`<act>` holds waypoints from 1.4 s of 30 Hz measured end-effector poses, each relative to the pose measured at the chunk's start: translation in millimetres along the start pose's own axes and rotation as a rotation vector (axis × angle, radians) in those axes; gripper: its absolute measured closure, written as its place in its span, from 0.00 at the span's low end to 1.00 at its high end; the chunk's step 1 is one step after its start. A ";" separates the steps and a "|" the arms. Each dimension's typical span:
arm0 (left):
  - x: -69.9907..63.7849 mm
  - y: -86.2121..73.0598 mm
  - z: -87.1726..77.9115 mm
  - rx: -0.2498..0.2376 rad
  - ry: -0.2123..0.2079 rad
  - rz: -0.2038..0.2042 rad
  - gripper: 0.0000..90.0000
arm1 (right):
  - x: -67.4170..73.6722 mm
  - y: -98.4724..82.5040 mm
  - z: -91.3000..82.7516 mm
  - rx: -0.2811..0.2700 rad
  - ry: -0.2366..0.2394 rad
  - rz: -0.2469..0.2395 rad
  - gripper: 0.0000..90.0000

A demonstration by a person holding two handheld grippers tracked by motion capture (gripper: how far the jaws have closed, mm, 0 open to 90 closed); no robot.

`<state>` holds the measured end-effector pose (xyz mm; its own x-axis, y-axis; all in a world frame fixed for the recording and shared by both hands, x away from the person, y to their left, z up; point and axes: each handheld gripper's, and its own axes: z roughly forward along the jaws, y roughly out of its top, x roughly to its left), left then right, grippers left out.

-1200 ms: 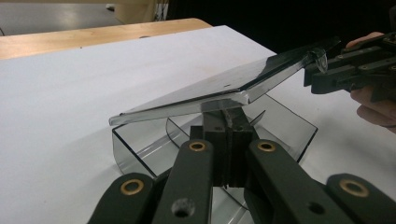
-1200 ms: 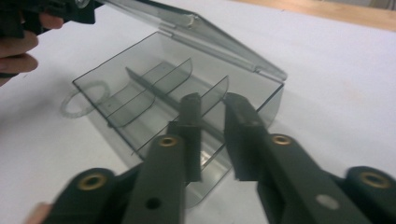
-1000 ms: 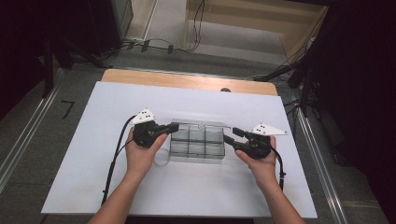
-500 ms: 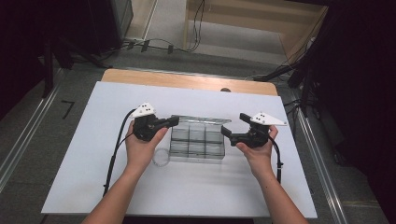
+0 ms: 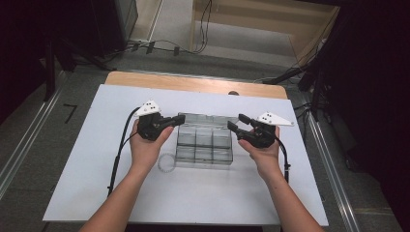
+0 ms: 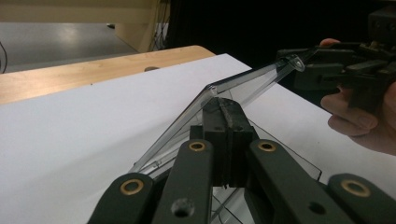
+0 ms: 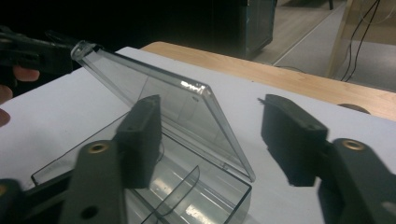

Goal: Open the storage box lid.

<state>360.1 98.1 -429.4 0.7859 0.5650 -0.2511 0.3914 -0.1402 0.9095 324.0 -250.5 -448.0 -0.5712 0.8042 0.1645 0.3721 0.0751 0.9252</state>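
Observation:
A clear plastic compartment box (image 5: 203, 150) sits mid-table with its hinged lid (image 5: 205, 119) lifted at a slant. My left gripper (image 5: 177, 121) is shut on the lid's left end; in the left gripper view its closed jaws (image 6: 224, 109) pinch the lid (image 6: 243, 86). My right gripper (image 5: 234, 123) is at the lid's right end. In the right gripper view the jaws (image 7: 217, 121) stand apart with the lid's edge (image 7: 224, 130) between them, and neither pad presses on it. These jaws have just been closing.
A small clear ring (image 5: 166, 163) lies on the white tabletop (image 5: 96, 183) by the box's front left corner. A wooden strip (image 5: 193, 84) borders the far edge. Cables (image 5: 118, 159) trail from both grippers. Dark floor surrounds the table.
My right gripper has shifted inward and a little up to the lid's right end, and its jaws widened then narrowed. The lid's front edge stands higher. The left gripper has stayed put.

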 end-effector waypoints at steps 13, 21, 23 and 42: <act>0.8 -3.4 -2.7 0.023 -0.029 0.049 0.67 | -8.6 -1.9 6.2 -0.002 -0.023 0.022 0.76; 10.0 -11.4 -2.1 0.036 0.049 0.039 0.21 | -10.9 -0.5 10.9 0.002 -0.021 0.023 0.75; 14.6 -11.1 2.3 0.036 0.050 0.023 0.11 | -10.5 0.5 12.8 0.010 -0.022 0.021 0.75; 32.3 -7.8 40.3 0.051 0.117 -0.007 0.68 | -25.7 8.2 28.2 0.012 -0.016 0.076 0.80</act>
<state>401.7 84.7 -457.9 0.7234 0.6564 -0.2144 0.4228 -0.1755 0.8891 362.4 -254.0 -454.3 -0.5295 0.8170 0.2284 0.4226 0.0206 0.9061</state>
